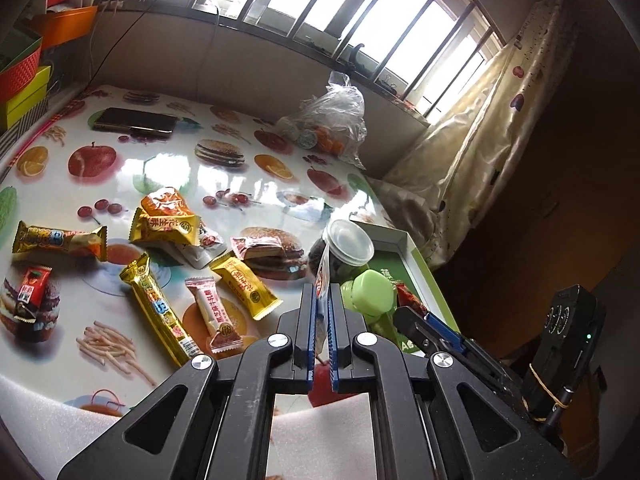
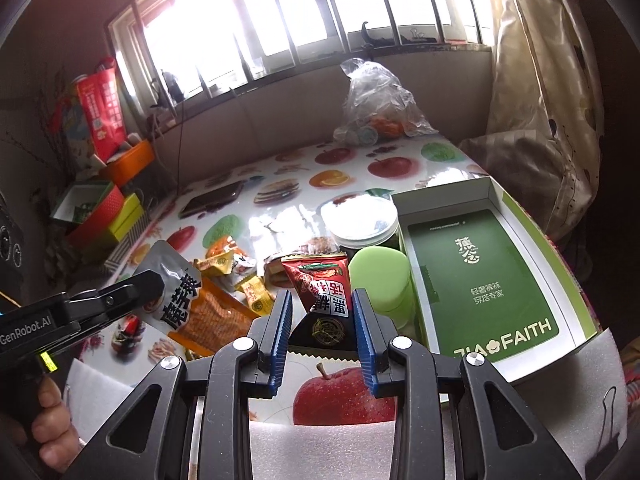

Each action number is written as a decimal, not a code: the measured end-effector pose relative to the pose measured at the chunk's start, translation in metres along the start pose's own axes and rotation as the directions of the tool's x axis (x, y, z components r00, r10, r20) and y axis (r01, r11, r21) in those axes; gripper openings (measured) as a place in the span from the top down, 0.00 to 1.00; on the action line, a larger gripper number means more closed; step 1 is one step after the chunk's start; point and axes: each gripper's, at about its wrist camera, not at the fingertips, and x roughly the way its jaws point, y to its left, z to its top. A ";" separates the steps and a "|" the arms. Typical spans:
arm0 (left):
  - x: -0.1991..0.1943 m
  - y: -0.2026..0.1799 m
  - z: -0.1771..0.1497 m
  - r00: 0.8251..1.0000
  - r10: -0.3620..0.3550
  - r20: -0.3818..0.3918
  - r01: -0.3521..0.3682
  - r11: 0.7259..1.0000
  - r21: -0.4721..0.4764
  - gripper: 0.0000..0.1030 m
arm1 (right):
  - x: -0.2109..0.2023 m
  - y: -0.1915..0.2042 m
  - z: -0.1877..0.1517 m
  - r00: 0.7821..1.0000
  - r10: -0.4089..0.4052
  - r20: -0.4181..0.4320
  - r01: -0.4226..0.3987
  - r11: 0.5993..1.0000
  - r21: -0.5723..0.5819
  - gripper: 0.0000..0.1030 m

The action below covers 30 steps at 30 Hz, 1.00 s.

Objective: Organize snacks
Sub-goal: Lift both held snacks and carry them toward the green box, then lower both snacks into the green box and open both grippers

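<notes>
My left gripper (image 1: 320, 300) is shut on an orange and silver snack pouch, seen edge-on in the left wrist view (image 1: 321, 276) and flat in the right wrist view (image 2: 192, 300), held above the table. My right gripper (image 2: 320, 312) is shut on a red and black wrapped snack (image 2: 324, 304), just left of the open green box (image 2: 484, 276). Several wrapped snacks (image 1: 160, 224) lie scattered on the fruit-print table (image 1: 160, 168). A green-lidded jar (image 2: 380, 276) and a clear-lidded jar (image 2: 364, 220) stand beside the box.
A phone (image 1: 136, 120) lies at the table's far side. A clear plastic bag with oranges (image 2: 380, 112) sits near the back wall. Coloured boxes (image 2: 100, 208) are stacked at the far left. White foam (image 2: 320, 452) lines the near edge. A curtain (image 2: 548, 120) hangs at right.
</notes>
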 end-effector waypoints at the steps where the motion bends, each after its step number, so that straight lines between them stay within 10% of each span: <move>1: 0.000 -0.004 0.003 1.000 -0.009 0.004 0.009 1.000 0.006 0.95 | -0.002 -0.002 0.002 1.000 -0.004 0.007 0.004 1.000 0.002 0.72; 16: 0.019 -0.070 0.035 0.984 -0.175 0.033 0.172 0.982 0.079 0.95 | -0.022 -0.054 0.026 0.992 -0.111 0.062 0.106 0.992 0.074 0.72; 30: 0.088 -0.103 0.021 0.963 -0.230 -0.139 0.243 0.966 0.087 0.95 | -0.008 -0.113 0.016 0.980 -0.201 -0.006 0.200 0.969 0.146 0.72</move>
